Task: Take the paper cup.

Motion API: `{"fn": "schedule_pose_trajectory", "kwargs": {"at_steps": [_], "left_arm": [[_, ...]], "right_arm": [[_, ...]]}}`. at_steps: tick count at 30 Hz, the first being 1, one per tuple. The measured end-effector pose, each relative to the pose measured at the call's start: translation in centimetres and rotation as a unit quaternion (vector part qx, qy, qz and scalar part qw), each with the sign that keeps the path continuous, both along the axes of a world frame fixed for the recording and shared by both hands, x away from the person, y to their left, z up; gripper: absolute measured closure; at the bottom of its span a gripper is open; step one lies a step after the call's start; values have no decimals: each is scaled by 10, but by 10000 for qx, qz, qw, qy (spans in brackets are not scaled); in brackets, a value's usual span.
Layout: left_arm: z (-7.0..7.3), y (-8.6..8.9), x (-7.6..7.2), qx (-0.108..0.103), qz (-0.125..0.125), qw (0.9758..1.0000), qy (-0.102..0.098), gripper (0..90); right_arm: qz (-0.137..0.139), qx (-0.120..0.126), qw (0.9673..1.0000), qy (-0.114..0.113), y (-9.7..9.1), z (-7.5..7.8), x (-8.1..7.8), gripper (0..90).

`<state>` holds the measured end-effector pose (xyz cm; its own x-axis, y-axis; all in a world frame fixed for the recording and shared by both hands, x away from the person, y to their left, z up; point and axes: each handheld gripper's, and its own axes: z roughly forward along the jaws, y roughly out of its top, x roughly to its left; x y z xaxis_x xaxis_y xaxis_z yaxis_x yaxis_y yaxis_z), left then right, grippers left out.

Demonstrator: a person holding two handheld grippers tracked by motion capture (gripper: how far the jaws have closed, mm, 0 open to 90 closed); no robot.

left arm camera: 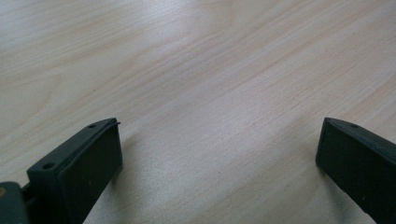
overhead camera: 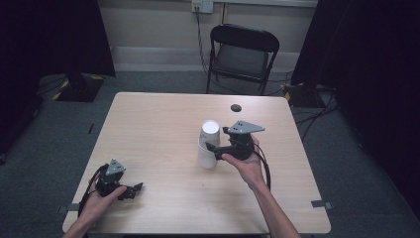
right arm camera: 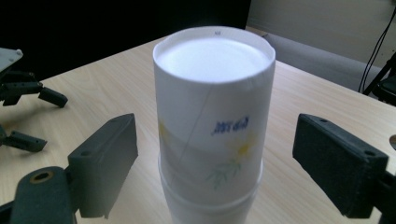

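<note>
Spreading across most of the high view, the worktop is a rounded-corner rectangle of pale wood-grain laminate, smooth and matte. Beyond its far edge stands a black folding chair with a padded seat. Right of the worktop's middle sit the paper cups, upside down and nested one over another, white tapered cylinders with a printed daisy and blue lettering. The right tongs, black with flat blocky pads, stand released on either side of the cups without touching. The left tongs rest near the front-left corner, spread wide over bare wood.
</note>
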<state>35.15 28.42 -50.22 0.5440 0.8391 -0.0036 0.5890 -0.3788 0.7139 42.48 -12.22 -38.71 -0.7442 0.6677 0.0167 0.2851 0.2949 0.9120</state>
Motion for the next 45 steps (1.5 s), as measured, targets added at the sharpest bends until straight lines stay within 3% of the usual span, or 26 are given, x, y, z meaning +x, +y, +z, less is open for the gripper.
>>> {"fn": "schedule_pose_trajectory", "kwargs": {"at_steps": [6,11,19,25,27,35,45], "left_arm": [[0,0,0,-1,-13,10000,3,0],[0,0,0,-12,-8,10000,7,0],[0,0,0,1,-14,10000,2,0],[0,0,0,-10,-8,10000,7,0],[0,0,0,-6,3,10000,-3,0],[0,0,0,-3,-1,10000,-2,0],[0,0,0,-6,2,10000,-2,0]], "right_arm": [[-8,-48,10000,-48,9,-3,9,138],[37,112,9999,48,12,-12,15,138],[86,56,9999,124,19,-22,21,142],[74,95,9999,86,18,-22,20,170],[54,134,9999,-23,16,-21,18,187],[79,240,9997,31,16,-21,20,272],[68,236,9997,9,17,-19,19,280]]}}
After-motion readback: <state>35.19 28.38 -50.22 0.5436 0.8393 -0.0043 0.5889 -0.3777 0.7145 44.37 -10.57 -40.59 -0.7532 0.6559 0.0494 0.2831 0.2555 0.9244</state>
